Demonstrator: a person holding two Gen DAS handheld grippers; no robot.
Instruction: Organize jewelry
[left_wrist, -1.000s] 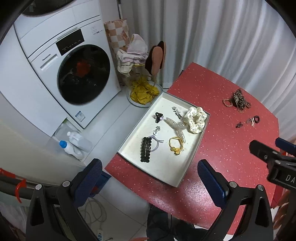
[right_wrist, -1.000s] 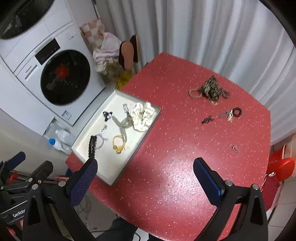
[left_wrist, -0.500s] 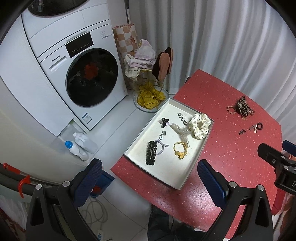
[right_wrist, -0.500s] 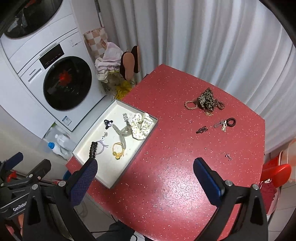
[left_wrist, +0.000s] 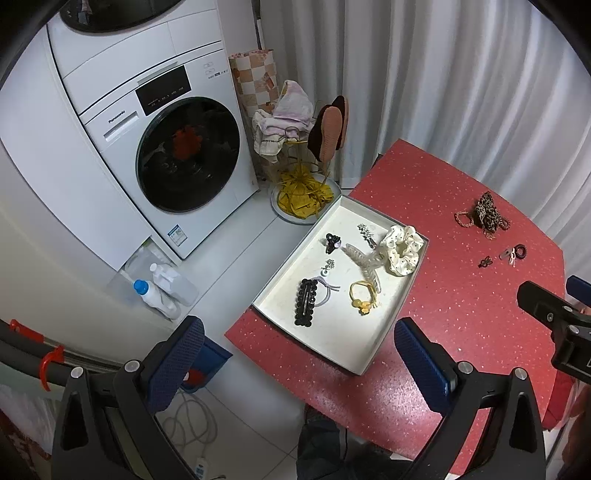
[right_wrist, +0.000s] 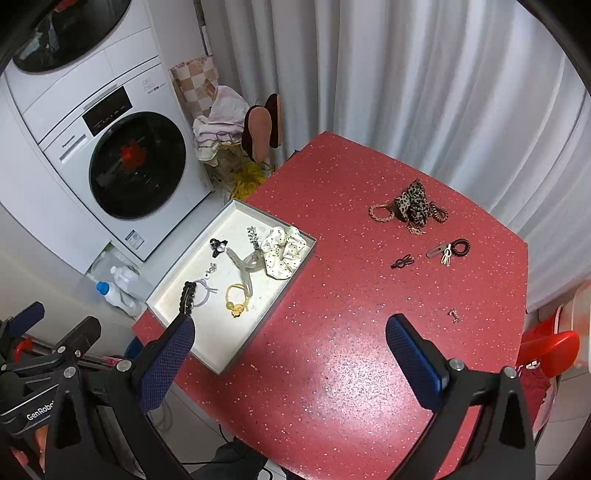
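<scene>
Roughly half sorted, I'd say. Left of centre, the white tray (right_wrist: 301, 238) already holds the polka-dot scrunchie (right_wrist: 283, 250) and clips. Right side, the leopard scrunchie (right_wrist: 412, 205) and black coil tie (right_wrist: 460, 247) still sit loose on the red table (right_wrist: 332, 332). Left gripper (left_wrist: 299, 360) and right gripper (right_wrist: 290, 360) both gape wide, empty.

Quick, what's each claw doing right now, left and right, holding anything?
Left claw: open, holding nothing, up above the near end of the tray.
Right claw: open, holding nothing, up above the red table.
</scene>
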